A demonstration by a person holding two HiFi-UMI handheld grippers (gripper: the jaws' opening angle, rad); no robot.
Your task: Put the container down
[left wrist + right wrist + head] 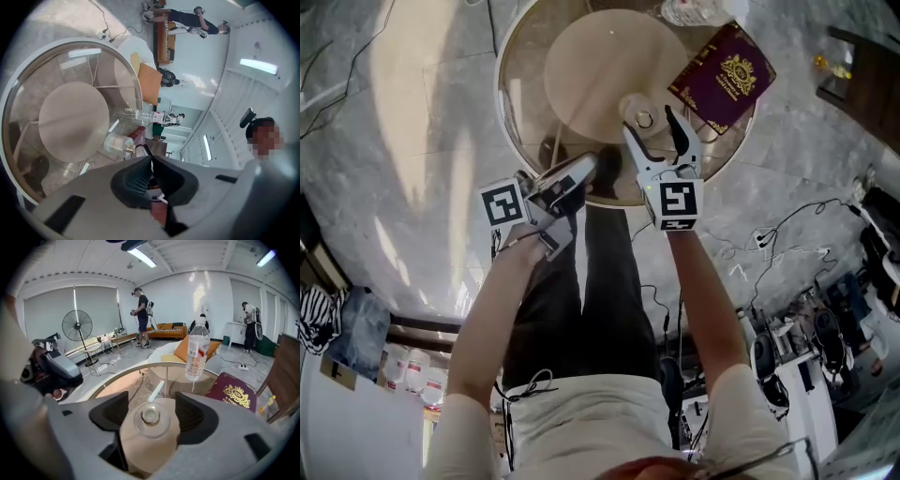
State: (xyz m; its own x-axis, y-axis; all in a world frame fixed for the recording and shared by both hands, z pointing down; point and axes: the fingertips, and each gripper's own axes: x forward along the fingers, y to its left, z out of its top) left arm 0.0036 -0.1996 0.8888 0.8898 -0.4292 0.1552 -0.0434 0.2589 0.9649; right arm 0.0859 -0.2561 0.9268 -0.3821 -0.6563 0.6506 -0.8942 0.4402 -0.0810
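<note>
A small clear container (643,118) with a round metal-ringed top stands upright on the round glass table (508,112). My right gripper (650,120) is open around it, one jaw on either side. In the right gripper view the container (151,418) sits centred between the dark pads (190,416), with a narrow gap showing on each side. My left gripper (587,169) is shut and empty, hovering at the table's near edge to the left of the right one. From the left gripper (151,161) view the container (117,143) is visible ahead on the glass.
A maroon booklet (722,77) with a gold crest lies on the table just right of the container. Beyond it stands a plastic water bottle (198,350). A beige disc base (614,70) shows beneath the glass. Cables trail over the marble floor (394,187). People stand far back in the room.
</note>
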